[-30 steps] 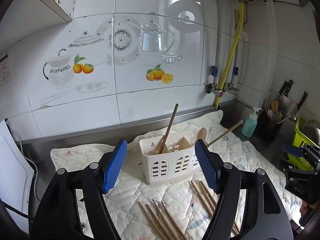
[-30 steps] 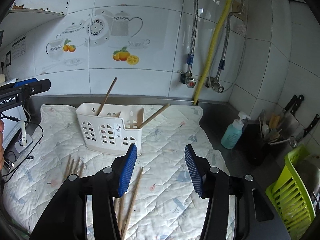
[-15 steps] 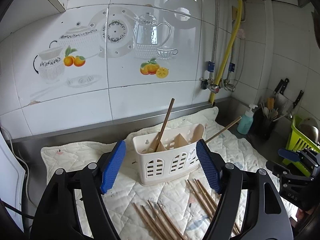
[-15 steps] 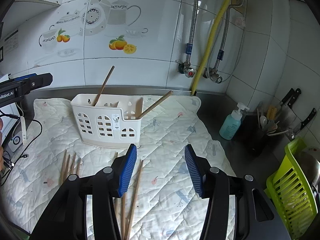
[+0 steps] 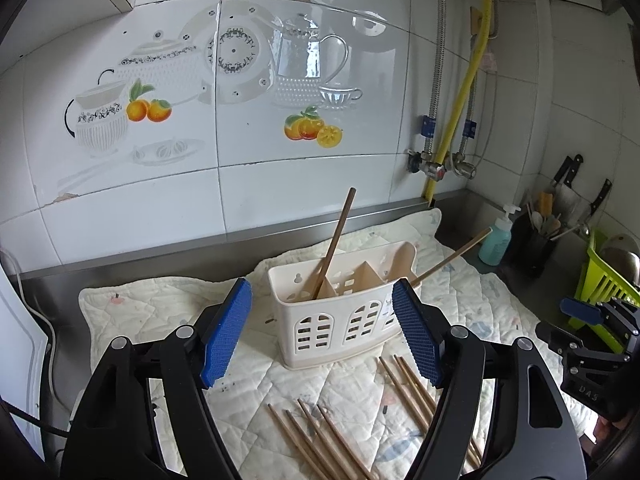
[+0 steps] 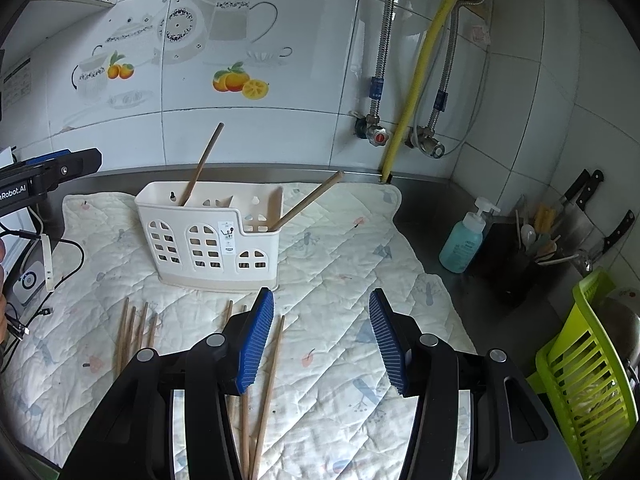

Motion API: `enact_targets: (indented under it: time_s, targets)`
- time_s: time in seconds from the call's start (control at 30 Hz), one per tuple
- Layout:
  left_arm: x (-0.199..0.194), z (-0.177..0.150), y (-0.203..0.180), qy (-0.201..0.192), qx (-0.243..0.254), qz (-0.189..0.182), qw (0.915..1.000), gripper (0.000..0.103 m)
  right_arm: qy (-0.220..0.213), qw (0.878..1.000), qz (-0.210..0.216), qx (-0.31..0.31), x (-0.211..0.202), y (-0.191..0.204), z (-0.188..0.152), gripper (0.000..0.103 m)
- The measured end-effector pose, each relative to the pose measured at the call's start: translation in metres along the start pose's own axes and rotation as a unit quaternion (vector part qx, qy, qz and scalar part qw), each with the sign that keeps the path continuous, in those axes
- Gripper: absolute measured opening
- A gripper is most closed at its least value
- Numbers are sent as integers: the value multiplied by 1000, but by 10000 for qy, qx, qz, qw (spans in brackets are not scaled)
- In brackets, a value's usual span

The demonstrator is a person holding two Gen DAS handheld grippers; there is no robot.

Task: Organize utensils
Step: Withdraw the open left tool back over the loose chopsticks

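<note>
On the counter: a quilted white mat point(image 6: 340, 264) lies over the steel counter point(image 6: 432, 204), in front of the tiled wall.
Holder: a white plastic utensil holder point(image 6: 208, 240) stands upright on the mat, near the wall side.
Sticks in the holder: one chopstick point(image 6: 202, 164) leans in the left compartment; another chopstick point(image 6: 308, 200) leans out of the right compartment, tilted to the right.
Loose chopsticks, left group: several chopsticks point(image 6: 134, 330) lie flat on the mat, in front of the holder and to the left.
Loose chopsticks, middle group: more of them point(image 6: 268, 380) lie beside and under the right claw's left finger.
Left claw point(image 5: 322, 330): wide apart, nothing between the pads, hovering before the holder.
Right claw point(image 6: 322, 340): half apart, holding nothing, above the mat.
Right side of the counter: a blue soap bottle point(image 6: 464, 240), a dark pot with tools point(image 6: 524, 256), knives on the wall, a green rack point(image 6: 580, 364).
</note>
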State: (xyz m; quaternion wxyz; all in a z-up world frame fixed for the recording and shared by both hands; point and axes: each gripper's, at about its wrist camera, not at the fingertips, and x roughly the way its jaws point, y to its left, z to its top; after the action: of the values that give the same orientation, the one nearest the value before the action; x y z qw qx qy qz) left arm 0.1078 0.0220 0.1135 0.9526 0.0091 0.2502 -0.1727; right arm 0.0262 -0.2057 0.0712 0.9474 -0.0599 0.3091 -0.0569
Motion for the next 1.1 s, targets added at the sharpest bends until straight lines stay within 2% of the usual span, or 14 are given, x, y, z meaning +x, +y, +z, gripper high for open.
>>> enact_targets:
  time_s: [0.23, 0.67, 0.9, 1.1]
  targets:
    - [-3, -5, -2, 82, -57, 180, 9998, 72, -109, 9998, 143, 10, -6, 1, -8, 49]
    - [-48, -29, -3, 147, -472, 764, 9958, 72, -253, 9976, 651, 16, -26, -20, -43, 49]
    - [-73, -56, -11, 212, -569, 1039, 9927, 71, -151, 9944, 1046, 72, -23, -30, -66, 49]
    - [-84, -88, -20, 485, -625, 1188, 9898, 71, -121, 9902, 1388, 8, -21, -30, -80, 49]
